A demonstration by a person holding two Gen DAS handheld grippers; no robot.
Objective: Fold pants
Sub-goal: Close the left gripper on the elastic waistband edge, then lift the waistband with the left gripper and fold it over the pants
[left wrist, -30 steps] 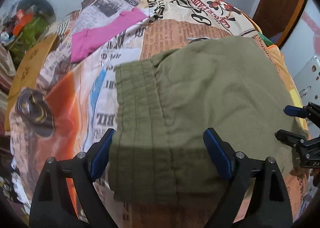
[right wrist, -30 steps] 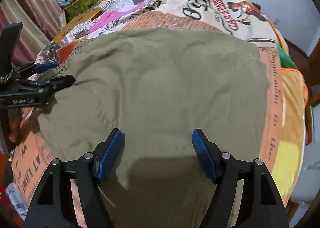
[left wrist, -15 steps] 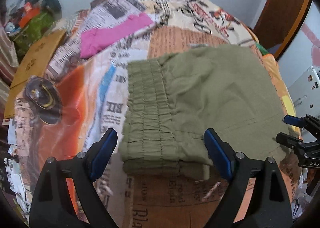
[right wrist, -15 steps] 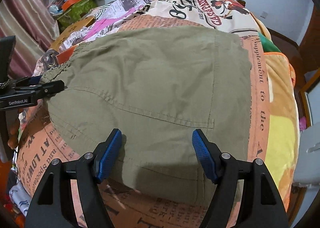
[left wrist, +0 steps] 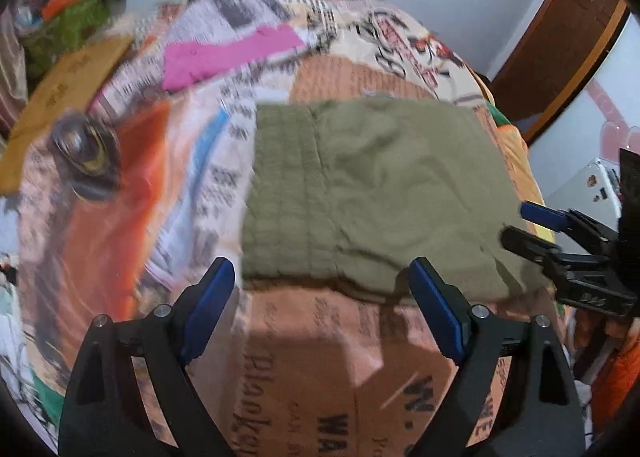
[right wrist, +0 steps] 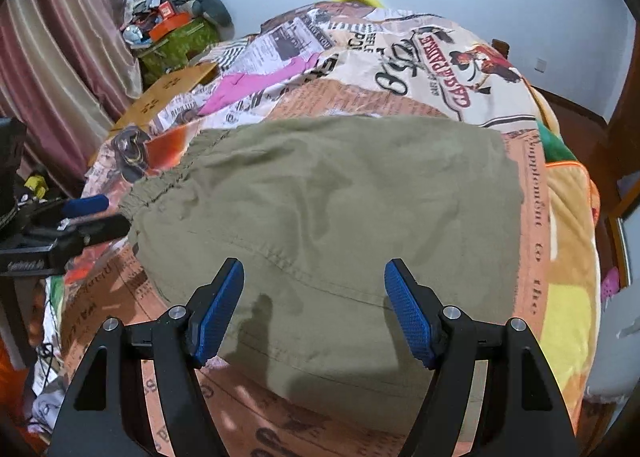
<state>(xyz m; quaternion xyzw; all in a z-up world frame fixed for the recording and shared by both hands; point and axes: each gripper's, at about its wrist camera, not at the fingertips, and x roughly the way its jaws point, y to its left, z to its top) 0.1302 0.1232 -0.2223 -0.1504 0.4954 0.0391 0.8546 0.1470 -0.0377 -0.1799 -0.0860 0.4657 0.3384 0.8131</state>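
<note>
Blurring hides detail on pants [left wrist: 372, 193]; both tools gape.

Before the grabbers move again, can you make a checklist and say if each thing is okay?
1. Left gripper open and empty: ok.
2. Right gripper open and empty: ok.
3. Pants lying folded on the blanket: ok.
4. Waistband in view and free to grab: ok.
5. Pink cloth clear of the pants: ok.
6. Layers underneath lined up evenly: cannot tell, hidden.
</note>
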